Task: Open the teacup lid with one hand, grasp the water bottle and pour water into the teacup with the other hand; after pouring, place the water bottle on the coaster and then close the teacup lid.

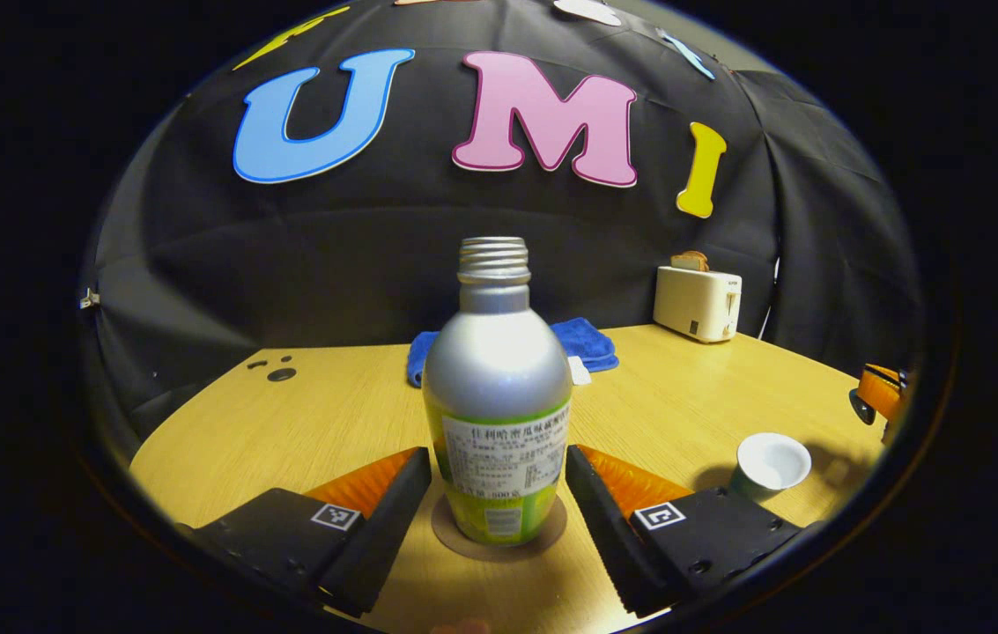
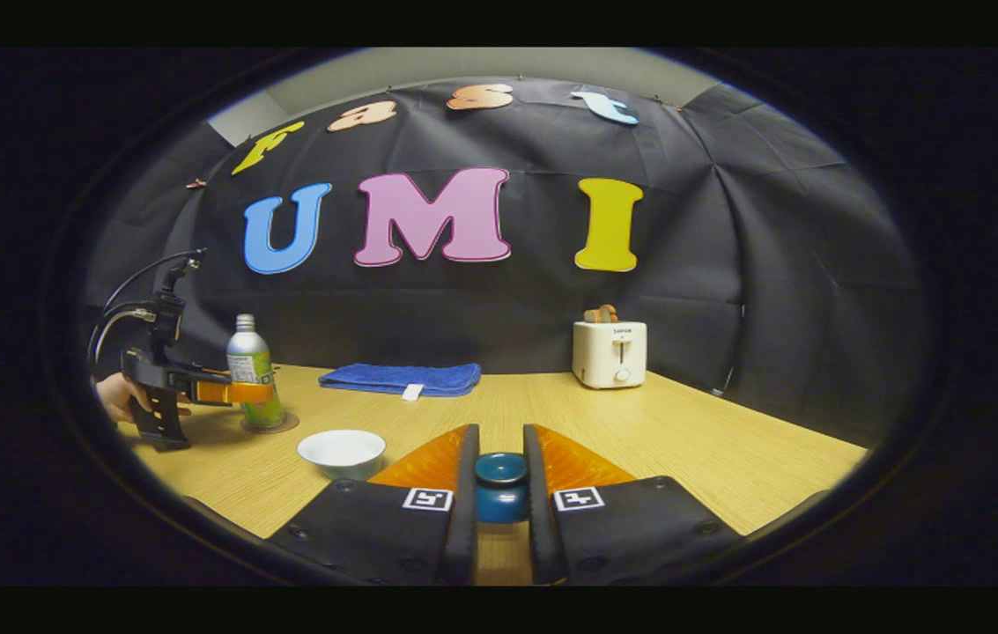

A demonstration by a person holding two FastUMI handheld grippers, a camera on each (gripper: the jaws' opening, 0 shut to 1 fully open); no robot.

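The silver water bottle (image 1: 497, 370) with a green label stands upright and uncapped on a round brown coaster (image 1: 454, 539). My left gripper (image 1: 499, 453) is around its lower body, with both fingers against its sides. Seen from the right gripper view, the bottle (image 2: 250, 365), the coaster (image 2: 285, 426) and the left gripper (image 2: 247, 392) are at the far left. The white teacup (image 2: 342, 451) sits uncovered on the table; it is also at the lower right of the left gripper view (image 1: 772, 465). My right gripper (image 2: 500, 433) is shut on the dark blue teacup lid (image 2: 501, 484), held to the right of the cup.
A folded blue towel (image 2: 402, 379) lies at the back of the wooden table (image 2: 683, 440). A white toaster (image 2: 609, 354) with bread stands at the back right. A hand (image 2: 115, 396) holds the left gripper. Small dark holes (image 1: 280, 373) mark the table's far left.
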